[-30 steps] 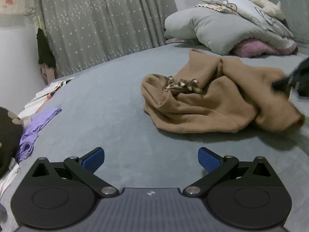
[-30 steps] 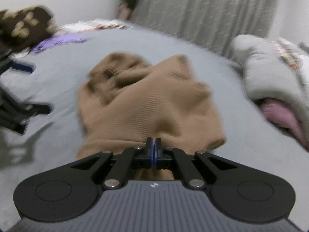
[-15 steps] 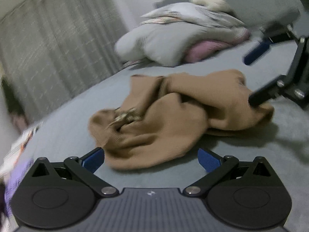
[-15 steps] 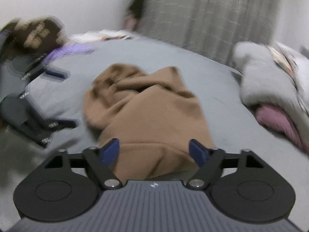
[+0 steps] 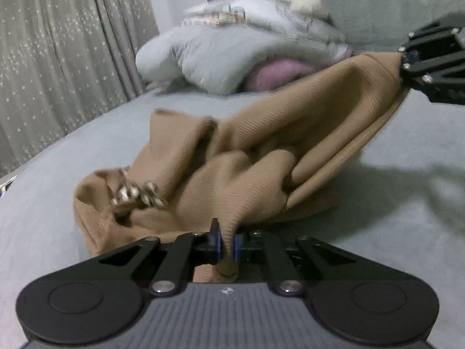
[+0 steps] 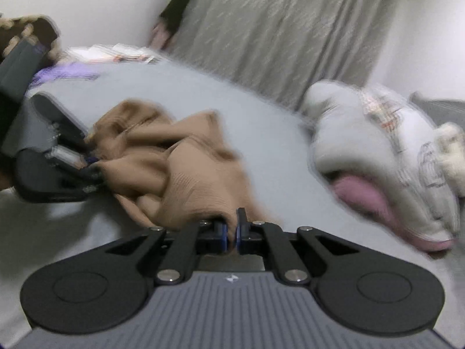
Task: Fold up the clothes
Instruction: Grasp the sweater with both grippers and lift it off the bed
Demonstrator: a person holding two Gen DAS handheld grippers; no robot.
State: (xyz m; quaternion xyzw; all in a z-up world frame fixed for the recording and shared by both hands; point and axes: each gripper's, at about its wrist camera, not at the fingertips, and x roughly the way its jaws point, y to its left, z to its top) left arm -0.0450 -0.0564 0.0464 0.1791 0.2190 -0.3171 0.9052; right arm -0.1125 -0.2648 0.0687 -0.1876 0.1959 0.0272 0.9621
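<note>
The grey bed point(image 5: 72, 174) fills both views, with grey curtains point(image 5: 58, 58) at 10 o'clock in the left view. A heap of pale bedding point(image 5: 232, 58) sits at 12 o'clock. The tan sweater point(image 5: 232, 160) lies crumpled mid-bed. The left gripper point(image 5: 226, 241) is clamped on its near edge at 6 o'clock; the right gripper point(image 6: 231, 234) pinches another edge, lifted at 2 o'clock in the left view.

Right gripper point(image 5: 407, 61) cut off by frame edge; pale toy point(image 6: 452, 148) right of it blurred; sweater point(image 5: 261, 151) hem hidden behind left gripper point(image 5: 225, 240) pads.
</note>
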